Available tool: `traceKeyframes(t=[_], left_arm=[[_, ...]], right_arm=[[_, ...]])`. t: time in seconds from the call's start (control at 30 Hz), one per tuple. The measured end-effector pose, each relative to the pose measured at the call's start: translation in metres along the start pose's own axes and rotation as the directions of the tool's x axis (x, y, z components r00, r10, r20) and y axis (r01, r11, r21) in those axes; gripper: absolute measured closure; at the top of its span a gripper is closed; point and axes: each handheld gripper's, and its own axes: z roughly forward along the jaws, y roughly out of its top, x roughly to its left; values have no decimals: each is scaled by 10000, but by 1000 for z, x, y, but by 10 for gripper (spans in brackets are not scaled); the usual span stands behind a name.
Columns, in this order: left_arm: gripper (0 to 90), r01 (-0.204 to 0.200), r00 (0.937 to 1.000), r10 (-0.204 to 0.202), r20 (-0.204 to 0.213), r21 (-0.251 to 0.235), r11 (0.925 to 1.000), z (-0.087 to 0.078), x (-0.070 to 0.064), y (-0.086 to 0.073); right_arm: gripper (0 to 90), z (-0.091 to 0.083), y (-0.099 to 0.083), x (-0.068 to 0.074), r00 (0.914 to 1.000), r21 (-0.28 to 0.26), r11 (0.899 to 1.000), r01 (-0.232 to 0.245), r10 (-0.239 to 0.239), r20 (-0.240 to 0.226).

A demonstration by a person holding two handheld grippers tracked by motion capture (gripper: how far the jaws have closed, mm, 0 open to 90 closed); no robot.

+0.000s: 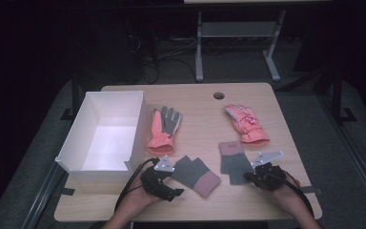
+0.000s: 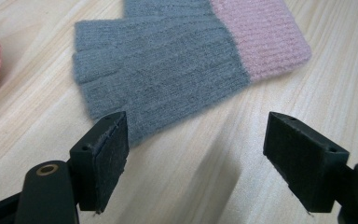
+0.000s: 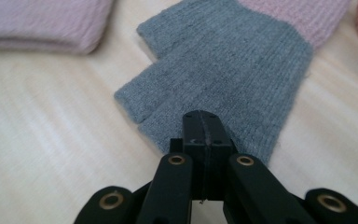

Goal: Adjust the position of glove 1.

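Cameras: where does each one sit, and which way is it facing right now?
High view: above the near edge, facing forward and down on the table, box and gloves; both forearms enter from below.
Left gripper view: on the left gripper, looking along its open jaws at the left grey glove.
Right gripper view: on the right gripper, jaws together, above the right grey glove.
All share the grey gloves.

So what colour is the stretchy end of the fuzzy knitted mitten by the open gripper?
Pink: the grey knitted fingerless mitten has a ribbed pink cuff, clearest in the left gripper view.
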Motion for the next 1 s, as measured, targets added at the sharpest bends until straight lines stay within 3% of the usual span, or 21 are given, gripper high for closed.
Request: traceKeyframes(t=[0.1, 0.27, 0.4, 0.6, 0.8, 1.0], left_arm=[[219, 3, 10000, -3, -7, 13, 10000, 1, -1, 0], [219, 7, 10000, -7, -2, 19, 10000, 1, 0, 0], [219, -17, 10000, 17, 37, -13, 10000, 2, 0, 0], [219, 47, 10000, -47, 56, -31, 10000, 2, 1, 0], [219, -35, 10000, 35, 54, 18, 10000, 1, 2, -1], [219, -30, 10000, 30, 56, 17, 10000, 1, 2, 0]], right_arm=[[900, -7, 0, 0, 10000, -197, 9998, -24, 23, -47], [900, -5, 18, -17, 9993, -563, 9983, -157, 176, 334], [900, 8, 45, -40, 9971, -995, 9946, -289, 357, 678], [900, 25, 64, -57, 9945, -1164, 9921, -474, 577, 875], [900, 44, 67, -62, 9945, -640, 9969, -467, 524, 903], [900, 39, 61, -59, 9944, -484, 9981, -384, 430, 970]])
